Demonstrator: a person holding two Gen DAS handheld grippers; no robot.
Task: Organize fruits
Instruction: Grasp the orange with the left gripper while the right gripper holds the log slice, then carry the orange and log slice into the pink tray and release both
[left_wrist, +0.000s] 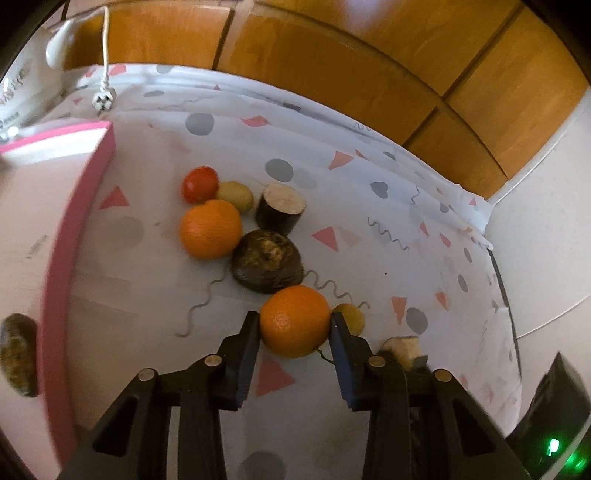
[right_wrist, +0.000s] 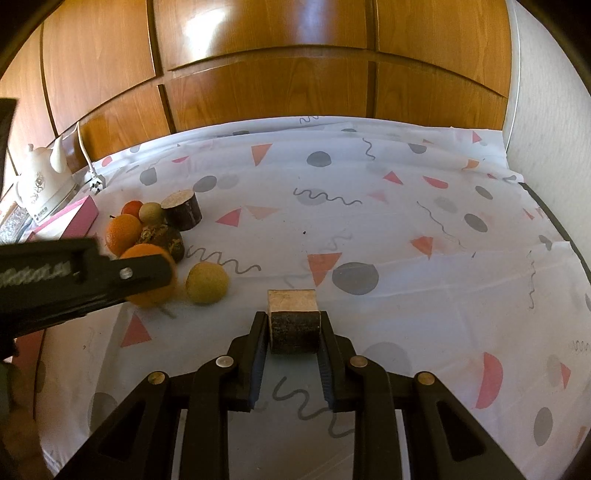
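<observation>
My left gripper (left_wrist: 294, 322) is shut on an orange (left_wrist: 294, 320), held just over the cloth; it also shows in the right wrist view (right_wrist: 149, 275). My right gripper (right_wrist: 293, 325) is shut on a dark cut fruit piece (right_wrist: 293, 320) with a pale top. A yellow round fruit (right_wrist: 206, 283) lies between the two. Behind are a second orange (left_wrist: 210, 229), a dark round fruit (left_wrist: 266, 266), a dark cut piece (left_wrist: 280, 209), a small yellow fruit (left_wrist: 236, 196) and a red fruit (left_wrist: 200, 184).
A pink-rimmed white box (left_wrist: 74, 206) stands at the left, with a brownish fruit (left_wrist: 16, 354) inside. A white kettle (right_wrist: 42, 181) and plug (left_wrist: 103, 100) sit at the back left. Wooden panels rise behind the patterned cloth (right_wrist: 406, 229).
</observation>
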